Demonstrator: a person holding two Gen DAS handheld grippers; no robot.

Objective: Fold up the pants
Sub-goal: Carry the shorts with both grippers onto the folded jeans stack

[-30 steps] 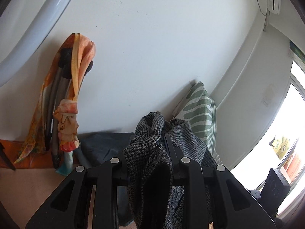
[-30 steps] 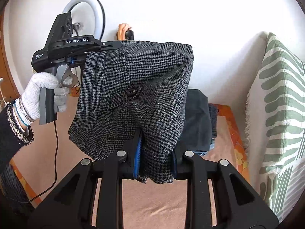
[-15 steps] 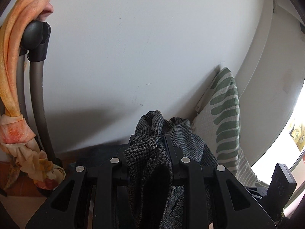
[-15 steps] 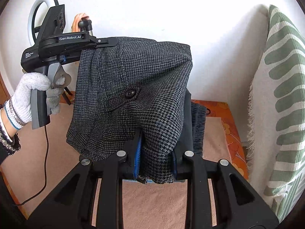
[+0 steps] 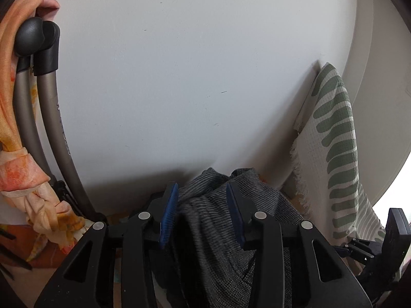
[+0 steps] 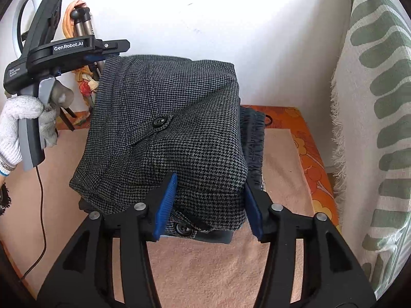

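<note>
The grey houndstooth pants (image 6: pixel 169 138) lie folded in a thick bundle on top of a dark folded garment (image 6: pixel 253 138) on the peach surface. My right gripper (image 6: pixel 209 201) is open, its blue pads on either side of the bundle's near edge. My left gripper (image 5: pixel 203 211) is open too, with the pants' cloth (image 5: pixel 221 220) lying loose between its pads. In the right wrist view the left gripper (image 6: pixel 108 51) sits at the bundle's far left corner, held by a white-gloved hand (image 6: pixel 18 120).
A white wall stands close behind. A green-striped cushion (image 6: pixel 380 102) stands on the right. A stand with an orange scarf (image 5: pixel 15 118) is on the left. An orange floral cloth (image 6: pixel 305 138) edges the peach surface (image 6: pixel 205 277). A ring light (image 6: pixel 28 7) is at far left.
Both grippers have opened and let go of the pants. The bundle has come down from the air onto the dark folded garment.
</note>
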